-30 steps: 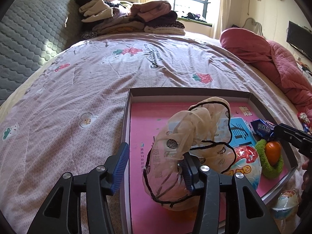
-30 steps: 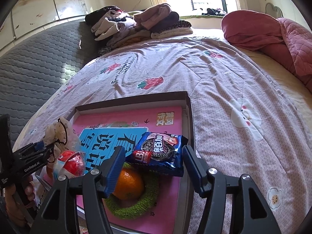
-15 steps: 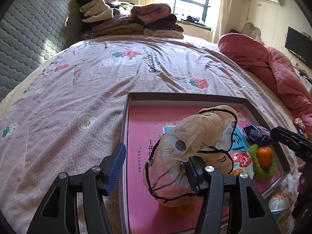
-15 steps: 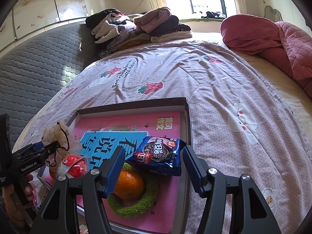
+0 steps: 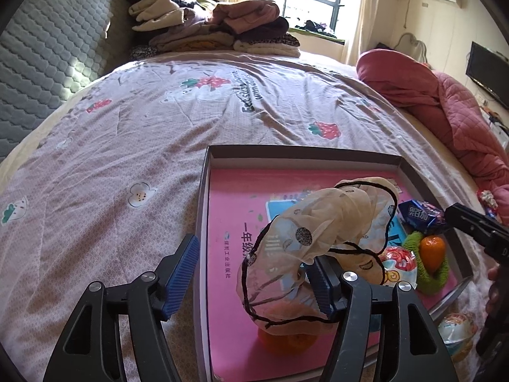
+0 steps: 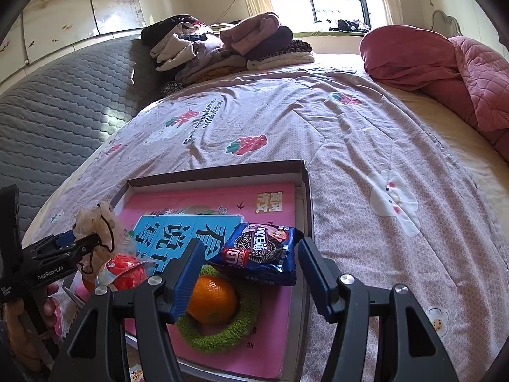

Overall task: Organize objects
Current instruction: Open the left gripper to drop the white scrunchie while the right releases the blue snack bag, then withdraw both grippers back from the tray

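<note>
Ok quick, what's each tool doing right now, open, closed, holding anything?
Left tool: open, with the sheer scrunchie draped over one finger, not clamped.
Right tool: open, empty, hovering above the cookie packet.

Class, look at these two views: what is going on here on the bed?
A person with a gripper in each hand is sorting small things into a shallow box on the bed. The left gripper is open, with a sheer scrunchie draped over one finger above the box. The right gripper hangs open over a cookie pack and an orange sitting in a green ring.
</note>
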A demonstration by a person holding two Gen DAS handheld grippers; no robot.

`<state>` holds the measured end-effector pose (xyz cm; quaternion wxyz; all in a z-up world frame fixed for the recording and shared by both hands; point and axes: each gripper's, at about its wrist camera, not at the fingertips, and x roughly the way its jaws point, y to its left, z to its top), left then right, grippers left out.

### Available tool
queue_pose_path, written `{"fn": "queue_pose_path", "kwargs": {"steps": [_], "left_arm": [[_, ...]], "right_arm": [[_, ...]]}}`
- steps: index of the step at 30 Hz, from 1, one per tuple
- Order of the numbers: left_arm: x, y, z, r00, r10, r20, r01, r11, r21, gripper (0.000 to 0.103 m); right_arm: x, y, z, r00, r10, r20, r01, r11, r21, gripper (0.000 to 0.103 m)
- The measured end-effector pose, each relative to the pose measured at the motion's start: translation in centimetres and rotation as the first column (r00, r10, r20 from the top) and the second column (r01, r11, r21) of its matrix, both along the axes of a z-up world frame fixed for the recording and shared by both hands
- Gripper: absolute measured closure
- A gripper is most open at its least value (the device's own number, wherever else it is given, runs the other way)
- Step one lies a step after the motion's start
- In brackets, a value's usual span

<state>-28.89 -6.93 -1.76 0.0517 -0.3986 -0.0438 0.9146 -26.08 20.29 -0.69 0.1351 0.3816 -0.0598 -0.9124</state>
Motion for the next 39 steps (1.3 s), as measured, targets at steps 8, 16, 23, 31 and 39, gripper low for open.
{"fn": "queue_pose_path", "kwargs": {"steps": [8, 16, 23, 31, 39], "left_arm": [[0.0, 0.5, 0.4, 0.997, -0.006, 0.075, 0.01, 0.999, -0.049, 0.035], [0.4, 0.9, 0.6, 0.994, 0.008, 0.108, 0.002, 0.995, -0.097, 0.035], [1.2, 1.3, 0.5, 0.992, 0.028, 0.126, -0.01, 0.99, -0.141, 0.035], [3.6, 1.6, 1.3, 0.994, 0.046, 0.098, -0.028, 0.984, -0.175, 0.035], [5.7, 2.5, 1.5, 0.997, 0.042, 0.068, -0.027, 0.978, -0.207, 0.035]], "right_arm": [[0.0, 0.2, 0.0, 1.0, -0.004, 0.006, 0.005, 1.0, -0.006, 0.042], [0.6, 0.2, 1.3, 1.0, 0.016, -0.007, -0.016, 0.999, -0.033, 0.042], [2.2, 0.2, 2.9, 0.999, 0.031, -0.022, -0.032, 0.997, -0.067, 0.042], [4.0, 0.7, 4.5, 0.998, 0.033, -0.047, -0.038, 0.994, -0.104, 0.042], [5.1, 1.4, 5.0, 0.999, 0.024, -0.047, -0.03, 0.991, -0.133, 0.042]]}}
